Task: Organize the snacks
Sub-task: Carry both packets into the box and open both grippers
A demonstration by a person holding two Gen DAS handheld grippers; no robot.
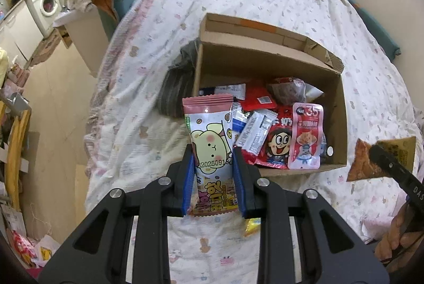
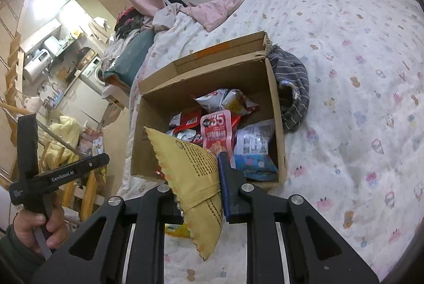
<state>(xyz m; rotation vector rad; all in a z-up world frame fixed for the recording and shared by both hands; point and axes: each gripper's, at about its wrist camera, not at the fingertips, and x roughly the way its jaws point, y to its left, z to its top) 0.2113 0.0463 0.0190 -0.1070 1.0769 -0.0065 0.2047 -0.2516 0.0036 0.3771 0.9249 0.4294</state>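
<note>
An open cardboard box [image 1: 267, 58] [image 2: 201, 77] sits on the bed and holds several snack packets, among them a pink "35" pouch [image 1: 306, 135] [image 2: 218, 130]. My left gripper [image 1: 213, 172] is shut on a pink and white cartoon snack packet [image 1: 210, 141], held upright just in front of the box's near left corner. My right gripper [image 2: 197, 178] is shut on a yellow snack bag [image 2: 196, 178], held just in front of the box; the bag also shows in the left wrist view [image 1: 357, 162], to the right of the box.
The bed has a white patterned quilt [image 2: 344, 72]. A grey striped cloth [image 1: 177, 88] [image 2: 294, 88] lies against the box's side. A small yellow packet [image 1: 251, 225] lies on the quilt under my left gripper. The floor and kitchen lie to the left.
</note>
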